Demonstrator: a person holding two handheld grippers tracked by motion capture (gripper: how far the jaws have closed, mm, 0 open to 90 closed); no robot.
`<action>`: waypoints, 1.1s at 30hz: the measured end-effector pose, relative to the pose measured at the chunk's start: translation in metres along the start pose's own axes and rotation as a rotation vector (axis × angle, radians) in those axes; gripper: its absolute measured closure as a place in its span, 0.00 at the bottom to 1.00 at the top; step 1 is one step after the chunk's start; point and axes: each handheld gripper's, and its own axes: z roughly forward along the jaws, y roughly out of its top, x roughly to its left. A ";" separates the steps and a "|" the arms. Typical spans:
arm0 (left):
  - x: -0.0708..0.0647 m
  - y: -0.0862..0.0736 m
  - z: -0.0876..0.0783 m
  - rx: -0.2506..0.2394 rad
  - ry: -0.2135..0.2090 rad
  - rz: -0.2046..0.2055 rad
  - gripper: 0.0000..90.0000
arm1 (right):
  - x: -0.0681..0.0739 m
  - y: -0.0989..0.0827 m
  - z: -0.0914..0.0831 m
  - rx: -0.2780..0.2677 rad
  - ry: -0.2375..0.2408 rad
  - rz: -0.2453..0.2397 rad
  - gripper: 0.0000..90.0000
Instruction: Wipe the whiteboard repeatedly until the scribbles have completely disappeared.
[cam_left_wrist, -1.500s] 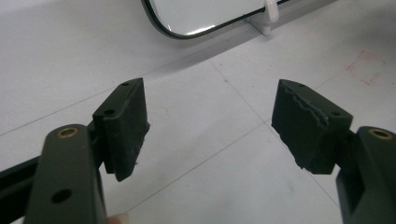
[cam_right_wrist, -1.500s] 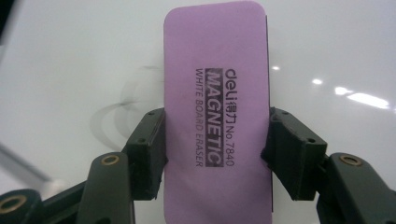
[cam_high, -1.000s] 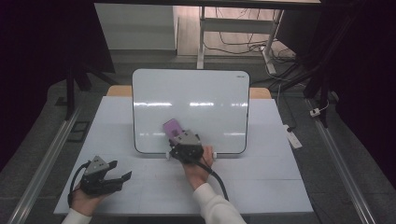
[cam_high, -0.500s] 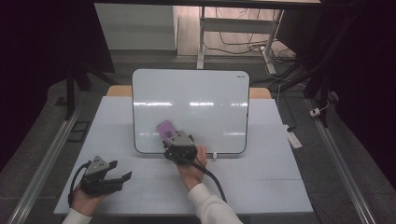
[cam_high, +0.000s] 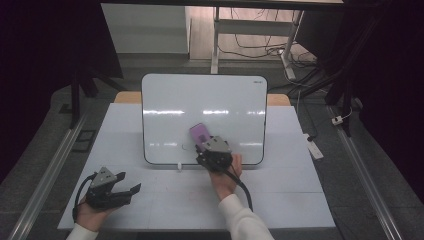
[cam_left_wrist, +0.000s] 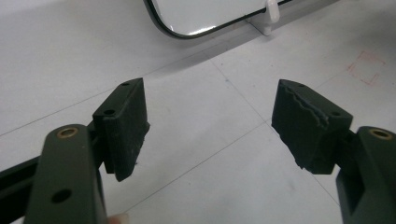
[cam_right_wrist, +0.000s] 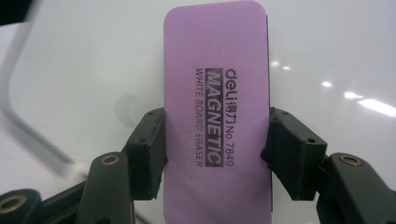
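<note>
1. High view: a white, glossy whiteboard (cam_high: 205, 117) with rounded corners and a thin dark rim stands tilted on a pale matte table (cam_high: 280, 195), propped on small white feet.
2. The right gripper (cam_high: 204, 145) is at the board's lower middle, its jaws clamped on a purple eraser (cam_high: 201, 134) that lies against the board face.
3. Right gripper view: the eraser (cam_right_wrist: 217, 112) is a flat rounded rectangle with a smooth, soft-looking purple top and black print reading "MAGNETIC WHITE BOARD ERASER". The black blocky pads (cam_right_wrist: 149, 149) press on its two long edges. Light streaks glint on the shiny board (cam_right_wrist: 327, 56) behind it.
4. High view: the left gripper (cam_high: 131, 190) rests low on the table's near left, well apart from the board, held in the person's hand.
5. Left gripper view: its jaws stand wide with nothing between them. The pads (cam_left_wrist: 125, 126) are dull black rubber, the right one frayed along its edge. Faint grid lines cross the table (cam_left_wrist: 205, 154), and a board corner (cam_left_wrist: 187, 18) shows above.
</note>
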 end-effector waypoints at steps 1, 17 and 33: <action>0.000 0.000 0.000 0.000 0.000 0.000 0.31 | -0.008 -0.001 -0.003 -0.002 -0.020 0.012 0.46; -0.001 0.000 0.000 0.001 -0.003 0.004 0.31 | 0.055 -0.001 0.019 -0.022 0.064 -0.023 0.46; -0.001 0.000 0.000 0.001 0.001 0.004 0.31 | -0.009 -0.007 -0.005 -0.010 -0.037 -0.012 0.46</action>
